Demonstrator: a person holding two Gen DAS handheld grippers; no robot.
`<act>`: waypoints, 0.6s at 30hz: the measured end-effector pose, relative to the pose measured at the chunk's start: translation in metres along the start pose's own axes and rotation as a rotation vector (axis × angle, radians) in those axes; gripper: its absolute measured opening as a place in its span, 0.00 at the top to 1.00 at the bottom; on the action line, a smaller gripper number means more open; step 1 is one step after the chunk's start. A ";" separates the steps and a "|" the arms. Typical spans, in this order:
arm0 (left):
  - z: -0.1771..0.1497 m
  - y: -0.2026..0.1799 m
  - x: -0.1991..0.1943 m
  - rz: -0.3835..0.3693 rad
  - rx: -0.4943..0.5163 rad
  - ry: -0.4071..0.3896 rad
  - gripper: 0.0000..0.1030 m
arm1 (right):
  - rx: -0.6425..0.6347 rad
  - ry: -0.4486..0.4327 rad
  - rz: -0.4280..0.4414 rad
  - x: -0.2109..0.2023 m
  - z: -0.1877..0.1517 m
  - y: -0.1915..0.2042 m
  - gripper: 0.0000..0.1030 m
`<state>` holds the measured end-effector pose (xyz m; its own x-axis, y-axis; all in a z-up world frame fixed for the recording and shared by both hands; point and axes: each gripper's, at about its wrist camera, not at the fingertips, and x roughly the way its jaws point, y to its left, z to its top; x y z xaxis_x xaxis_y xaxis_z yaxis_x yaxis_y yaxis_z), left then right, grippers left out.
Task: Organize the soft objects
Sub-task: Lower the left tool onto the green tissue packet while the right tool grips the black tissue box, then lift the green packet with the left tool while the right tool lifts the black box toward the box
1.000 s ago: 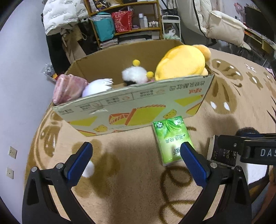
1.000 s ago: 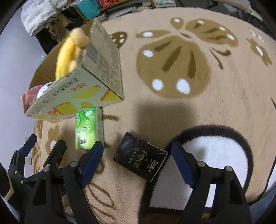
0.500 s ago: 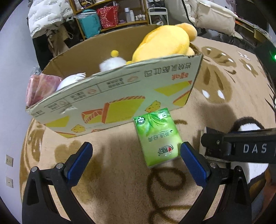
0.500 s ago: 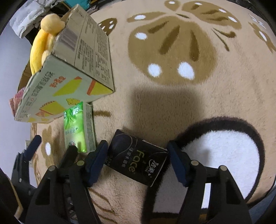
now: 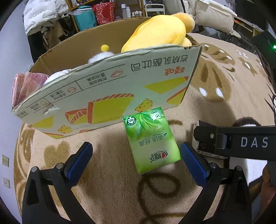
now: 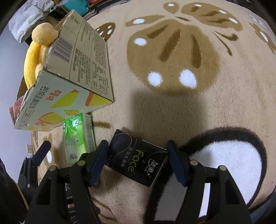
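Note:
A green tissue pack (image 5: 151,140) lies on the rug just in front of the cardboard box (image 5: 107,96); it also shows in the right wrist view (image 6: 77,137). My left gripper (image 5: 136,160) is open, its blue pads either side of the pack's near end, the pack close to the right pad. A black tissue pack (image 6: 138,162) lies between the open pads of my right gripper (image 6: 136,162). The box (image 6: 69,86) holds a yellow plush (image 5: 160,32), a white fluffy toy (image 5: 101,55) and a pink pack (image 5: 24,86).
A beige rug (image 6: 172,69) with brown and white patterns covers the floor. Shelves with bags and bottles (image 5: 110,15) and a white jacket (image 5: 44,13) stand behind the box. My right gripper's black body (image 5: 241,141) shows at the right of the left wrist view.
Both grippers have moved forward and down. The green pack now sits between the left pads, and the black pack between the right pads, which have narrowed around it.

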<state>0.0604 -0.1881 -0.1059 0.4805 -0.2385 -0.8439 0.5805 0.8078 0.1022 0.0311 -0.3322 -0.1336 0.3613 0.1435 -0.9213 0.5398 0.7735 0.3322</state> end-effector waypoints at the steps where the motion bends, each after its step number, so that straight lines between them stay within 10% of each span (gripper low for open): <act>1: 0.000 -0.001 0.001 -0.002 -0.003 0.002 0.02 | 0.001 -0.001 0.001 0.000 0.001 0.000 0.29; 6: 0.000 -0.001 0.004 -0.027 -0.008 0.021 0.11 | 0.000 -0.007 0.003 0.002 0.004 0.000 0.29; 11: -0.004 -0.004 0.012 -0.067 -0.009 0.072 0.45 | -0.003 -0.016 0.007 0.005 0.011 0.003 0.29; 18: -0.008 -0.001 0.009 -0.073 -0.034 0.066 0.47 | -0.025 -0.028 -0.002 0.000 0.011 0.011 0.29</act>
<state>0.0588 -0.1873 -0.1175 0.3933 -0.2623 -0.8812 0.5888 0.8080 0.0223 0.0452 -0.3307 -0.1282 0.3813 0.1253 -0.9159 0.5213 0.7891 0.3249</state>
